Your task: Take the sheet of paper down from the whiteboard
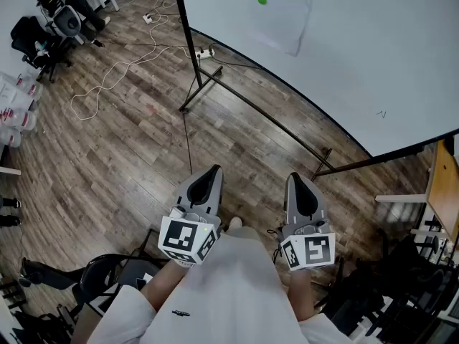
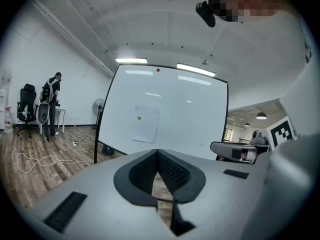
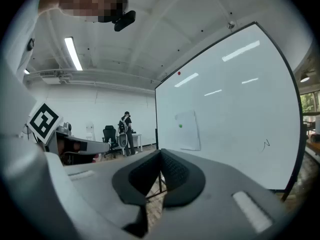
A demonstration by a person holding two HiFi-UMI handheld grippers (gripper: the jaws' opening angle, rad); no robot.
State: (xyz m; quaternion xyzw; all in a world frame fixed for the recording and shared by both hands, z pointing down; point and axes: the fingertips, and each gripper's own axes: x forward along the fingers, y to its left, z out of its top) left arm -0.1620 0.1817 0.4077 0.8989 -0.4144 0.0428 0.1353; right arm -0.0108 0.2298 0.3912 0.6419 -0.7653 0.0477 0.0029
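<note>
— Jaw status?
— Left gripper [image 1: 213,170] and right gripper [image 1: 296,177] both clenched tight, holding nothing.
— Position of sheet of paper [image 1: 281,14]?
— On whiteboard [image 1: 373,63], under green magnet [image 1: 262,1], toward 12 o'clock from both, well apart, untouched.

My left gripper [image 1: 212,170] and right gripper [image 1: 297,179] are matt grey plastic. The whiteboard [image 1: 358,56] gleams glossy; the floor [image 1: 107,156] is wood.

Grey tools [image 1: 212,170] [image 1: 296,179], black-and-white marker cubes [image 1: 188,241], white clothing [image 1: 237,292]
</note>
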